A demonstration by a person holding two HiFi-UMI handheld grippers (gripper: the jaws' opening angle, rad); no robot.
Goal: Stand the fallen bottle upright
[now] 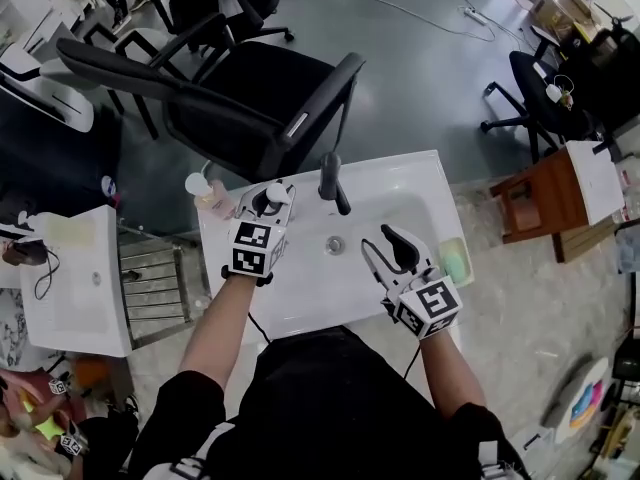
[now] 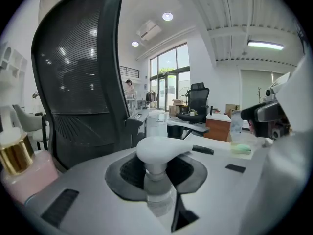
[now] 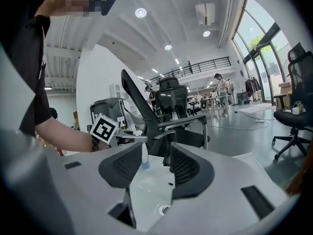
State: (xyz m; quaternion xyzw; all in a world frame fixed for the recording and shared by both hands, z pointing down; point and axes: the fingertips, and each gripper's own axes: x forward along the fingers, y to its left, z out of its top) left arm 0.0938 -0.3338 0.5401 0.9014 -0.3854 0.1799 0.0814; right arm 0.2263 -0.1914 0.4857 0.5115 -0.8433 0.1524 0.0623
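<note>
My left gripper point(image 1: 268, 200) is shut on a clear pump bottle point(image 1: 277, 194) just below its white pump head, over the left rear of the white sink point(image 1: 300, 303). In the left gripper view the pump head point(image 2: 159, 151) sits between the pads, the nozzle pointing right. The right gripper view shows the bottle point(image 3: 143, 158) hanging about upright under the left gripper point(image 3: 128, 137); whether its base touches the sink I cannot tell. My right gripper point(image 1: 383, 243) is open over the basin's right side, with nothing between its jaws point(image 3: 156, 168).
A black faucet point(image 1: 333, 183) stands at the sink's back edge, the drain point(image 1: 336, 245) below it. A pink pump bottle point(image 1: 205, 193) stands at the sink's left rear corner. A green soap point(image 1: 455, 263) lies at the right rim. A black office chair point(image 1: 250, 98) stands behind.
</note>
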